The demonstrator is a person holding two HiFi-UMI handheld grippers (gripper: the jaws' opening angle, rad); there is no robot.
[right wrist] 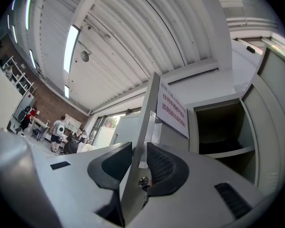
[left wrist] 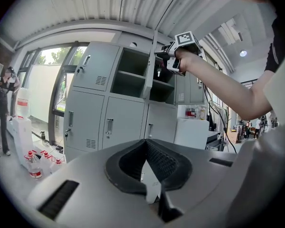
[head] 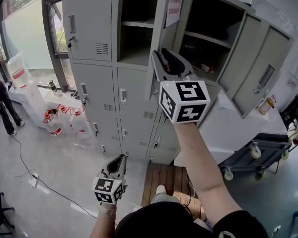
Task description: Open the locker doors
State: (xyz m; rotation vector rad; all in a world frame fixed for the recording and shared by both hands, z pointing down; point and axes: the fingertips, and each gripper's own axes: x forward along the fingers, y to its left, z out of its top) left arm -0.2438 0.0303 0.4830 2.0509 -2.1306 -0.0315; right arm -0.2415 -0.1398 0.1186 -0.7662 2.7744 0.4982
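Observation:
A bank of grey lockers [head: 104, 83] fills the head view. The top-left door [head: 87, 21] is closed. The top-middle door [head: 159, 33] stands swung out, edge-on to me, with a paper notice [head: 174, 4] on it. Further right, two top doors [head: 258, 68] hang wide open. My right gripper [head: 161, 53] is raised to the middle door's free edge. In the right gripper view the door's edge [right wrist: 141, 141] runs between the pads [right wrist: 164, 165], which press on both faces. My left gripper [head: 122, 157] hangs low in front of the bottom lockers, shut and empty [left wrist: 145, 142].
Water bottles [head: 54, 123] and a white tank [head: 20, 73] stand on the floor at the left, where a person [head: 0, 93] stands by the window. A cable [head: 35, 175] trails across the floor. A white-topped cart [head: 238, 128] on wheels stands to the right of the lockers.

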